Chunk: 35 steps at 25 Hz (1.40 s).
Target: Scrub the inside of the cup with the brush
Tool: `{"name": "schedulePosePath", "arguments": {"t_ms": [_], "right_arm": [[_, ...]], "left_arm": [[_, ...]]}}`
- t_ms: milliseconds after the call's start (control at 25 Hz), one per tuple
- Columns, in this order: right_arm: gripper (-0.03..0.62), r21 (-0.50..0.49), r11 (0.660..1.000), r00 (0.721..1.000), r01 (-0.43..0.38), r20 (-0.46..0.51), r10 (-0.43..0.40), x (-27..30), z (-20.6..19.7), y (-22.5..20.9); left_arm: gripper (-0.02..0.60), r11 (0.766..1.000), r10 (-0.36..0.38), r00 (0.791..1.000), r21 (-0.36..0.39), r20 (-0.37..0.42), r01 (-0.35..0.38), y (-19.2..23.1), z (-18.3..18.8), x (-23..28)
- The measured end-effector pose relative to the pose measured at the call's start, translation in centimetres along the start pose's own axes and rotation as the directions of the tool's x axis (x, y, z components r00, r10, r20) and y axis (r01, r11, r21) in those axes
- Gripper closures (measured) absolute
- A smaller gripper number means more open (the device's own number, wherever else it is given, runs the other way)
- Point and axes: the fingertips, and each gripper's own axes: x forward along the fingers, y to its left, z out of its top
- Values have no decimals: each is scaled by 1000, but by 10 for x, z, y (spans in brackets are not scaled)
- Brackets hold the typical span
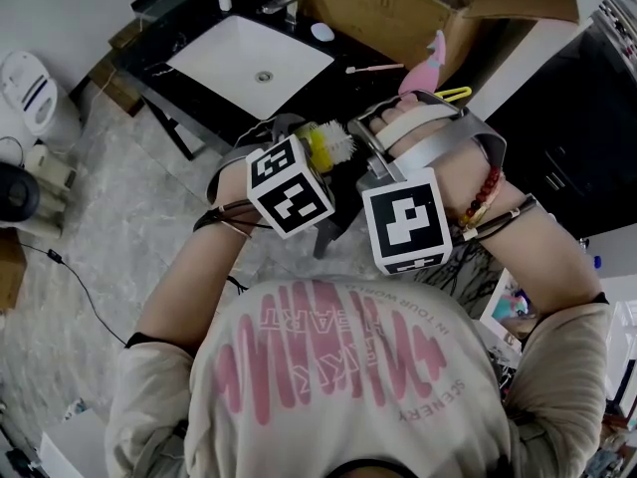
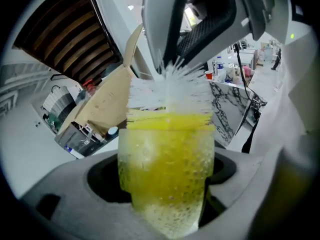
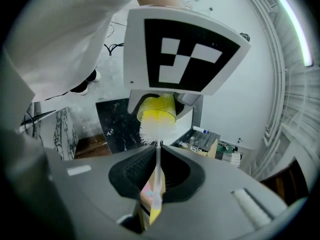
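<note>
Left claw (image 2: 167, 186): was clamped snug round the yellow cup (image 2: 167, 154), mouth turned toward the other claw.
Right claw (image 3: 156, 174): pinched shut on the brush (image 3: 152, 130) handle.
Brush: white bristles sat at the cup's mouth, how deep I couldn't really tell.
Sink (image 1: 249, 65): off at 11 o'clock from both claws in the head view.

In the middle of the head view, the left claw (image 1: 311, 162) sits left of the right claw (image 1: 366, 152), and their tips meet. The cup (image 2: 167, 174) sits between the left claw's jaws. The brush (image 3: 152, 130) runs out from between the right claw's jaws, its head in the cup's mouth. Behind them the bench (image 1: 333, 83) holds a sink (image 1: 249, 63) at upper left, with a cardboard box (image 1: 388, 13) to its right.
</note>
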Motion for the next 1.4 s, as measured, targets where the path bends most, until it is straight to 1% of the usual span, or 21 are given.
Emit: {"name": "schedulePosePath", "arguments": {"t_ms": [120, 320, 440, 560, 720, 840, 920, 1080, 1240, 1400], "right_arm": [[549, -16, 1000, 1000, -1, 7, 1, -2, 2, -1], [548, 5, 1000, 1000, 4, 27, -5, 0, 3, -5], [548, 21, 1000, 999, 6, 35, -7, 1, 2, -8], [548, 50, 999, 999, 2, 50, -4, 2, 0, -9], [548, 96, 995, 998, -3, 63, -3, 4, -5, -13], [548, 119, 993, 998, -4, 66, -4, 5, -6, -13], [549, 134, 991, 998, -5, 69, -4, 7, -7, -11], [552, 173, 985, 997, -2, 79, -12, 6, -7, -11], [553, 194, 981, 996, -5, 88, -12, 4, -6, -9], [553, 216, 976, 996, -14, 94, -7, 5, -8, -5]], "left_arm": [[179, 999, 5, 1000, 44, -21, -4, -2, -2, 1], [179, 997, 5, 1000, 79, -11, -4, -3, -3, -1], [179, 992, 12, 1000, 122, -2, -12, -2, -3, -4], [179, 985, 5, 1000, 175, 21, -9, -4, -2, -9], [179, 976, -15, 998, 220, 63, 1, -4, 1, -17], [179, 967, -11, 996, 255, 90, -12, -3, 4, -22], [179, 971, -24, 992, 240, 124, -7, -4, 8, -26], [179, 985, -67, 977, 169, 204, 33, -4, 17, -38], [179, 988, -85, 966, 149, 243, 50, -5, 20, -44], [179, 992, -106, 949, 101, 297, 80, -5, 26, -50]]}}
